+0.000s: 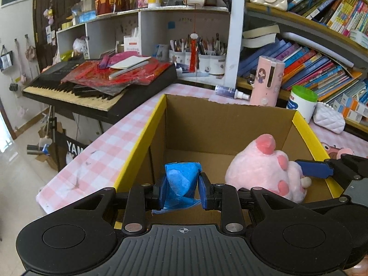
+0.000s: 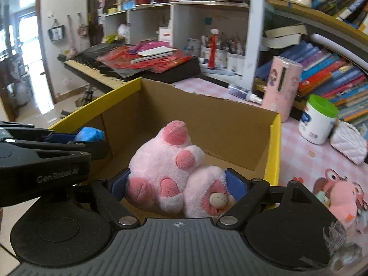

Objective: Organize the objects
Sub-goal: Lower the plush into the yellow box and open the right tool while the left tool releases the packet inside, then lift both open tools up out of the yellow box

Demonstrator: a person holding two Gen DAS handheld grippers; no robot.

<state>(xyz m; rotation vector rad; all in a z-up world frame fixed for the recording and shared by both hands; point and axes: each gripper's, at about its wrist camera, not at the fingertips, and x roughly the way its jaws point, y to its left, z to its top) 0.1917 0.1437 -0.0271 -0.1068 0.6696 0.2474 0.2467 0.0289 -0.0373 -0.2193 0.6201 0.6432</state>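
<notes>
In the left wrist view, our left gripper (image 1: pixel 181 191) is clamped narrow on a crumpled blue paper wad (image 1: pixel 181 179), whose long axis runs up and forward from the pads, over the near left part of the open cardboard box (image 1: pixel 220 117). To the right of this gripper, inside the box, one pink plush paw (image 1: pixel 264 172) stands with its rounded tip up and its pink pads facing us; our right gripper (image 1: pixel 315 169) reaches in from the right, and only one blue pad shows against the plush. The box sits on a worktop (image 1: pixel 110 142) with a pink checked cloth. Ahead and left stands one keyboard (image 1: pixel 92 85) piled with red papers; ahead and right are one pink cylinder (image 1: pixel 266 80), one green-lidded tub (image 1: pixel 302 102) and shelves crammed with books.

In the right wrist view, our right gripper (image 2: pixel 179 181) stands wide, its two blue pads flanking the plush paw (image 2: pixel 170 177), just beside the fur; we cannot tell whether they press on it. The paw's long axis is upright, tip away from us. The left gripper (image 2: pixel 76 138) and its blue wad (image 2: pixel 89 133) lie to the left, over the box's (image 2: pixel 207 115) yellow edge. The floor past the keyboard is pale tile.
</notes>
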